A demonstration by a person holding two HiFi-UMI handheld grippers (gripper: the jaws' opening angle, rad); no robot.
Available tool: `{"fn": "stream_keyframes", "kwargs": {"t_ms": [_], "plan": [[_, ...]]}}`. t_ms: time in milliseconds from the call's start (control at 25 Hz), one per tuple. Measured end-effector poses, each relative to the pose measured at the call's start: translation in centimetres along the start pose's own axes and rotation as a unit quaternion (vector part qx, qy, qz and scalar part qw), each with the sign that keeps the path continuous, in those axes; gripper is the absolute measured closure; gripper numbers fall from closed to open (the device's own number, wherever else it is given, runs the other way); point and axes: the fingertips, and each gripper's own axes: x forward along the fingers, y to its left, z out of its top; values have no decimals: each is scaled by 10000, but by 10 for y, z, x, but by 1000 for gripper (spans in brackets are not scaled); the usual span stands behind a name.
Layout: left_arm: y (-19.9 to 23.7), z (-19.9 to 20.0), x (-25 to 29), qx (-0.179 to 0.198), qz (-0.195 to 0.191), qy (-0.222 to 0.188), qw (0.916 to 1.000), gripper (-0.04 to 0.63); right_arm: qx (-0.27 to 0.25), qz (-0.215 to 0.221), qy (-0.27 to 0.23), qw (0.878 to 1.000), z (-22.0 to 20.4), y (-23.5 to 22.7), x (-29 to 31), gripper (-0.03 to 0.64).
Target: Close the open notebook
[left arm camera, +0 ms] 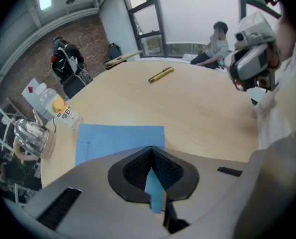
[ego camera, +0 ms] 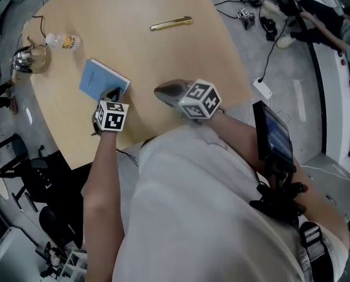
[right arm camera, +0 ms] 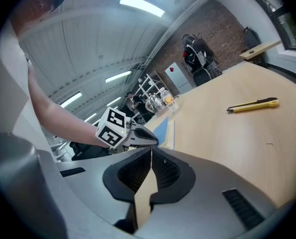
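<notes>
You are in an office-style lab: brick wall (left arm camera: pixel 90 46), large windows (left arm camera: pixel 197 14), office chairs (ego camera: pixel 45 181), floor cables (ego camera: pixel 239 4).

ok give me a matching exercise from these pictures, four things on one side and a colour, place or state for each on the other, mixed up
Things:
1. notebook
2. utility knife
3. bottle
4. right gripper

Descriptions:
a. yellow, lying apart from the rest
b. jaws together, nothing held
c. blue, lying closed
d. right beside the glass kettle

Pairs: 1-c; 2-a; 3-d; 4-b
</notes>
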Motion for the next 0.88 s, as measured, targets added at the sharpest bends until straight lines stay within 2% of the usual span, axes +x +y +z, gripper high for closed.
{"fn": "stream_keyframes", "kwargs": {"t_ms": [120,240,320,400,480,600,880], "plan": [[-8,-5,-23,-475,179,-459,9977,589,-111,214,93,9997,1,3,9,598],[-17,-15,-50,-1122,243,-957,9888,589,-358,532,194,9978,2,17,21,598],[-19,-27,-69,-1730,319,-1284,9760,589,-579,794,229,9949,4,31,30,598],[-21,-42,-87,-2314,425,-1543,9596,589,-746,964,210,9923,7,41,35,598],[-25,-56,-102,-2738,521,-1728,9447,589,-858,1039,158,9908,10,48,38,598],[-30,-78,-122,-3031,620,-1921,9313,589,-1022,1076,143,9888,11,58,44,598],[-37,-114,-156,-3260,699,-2323,9137,589,-1365,1048,105,9850,16,89,56,598]]}}
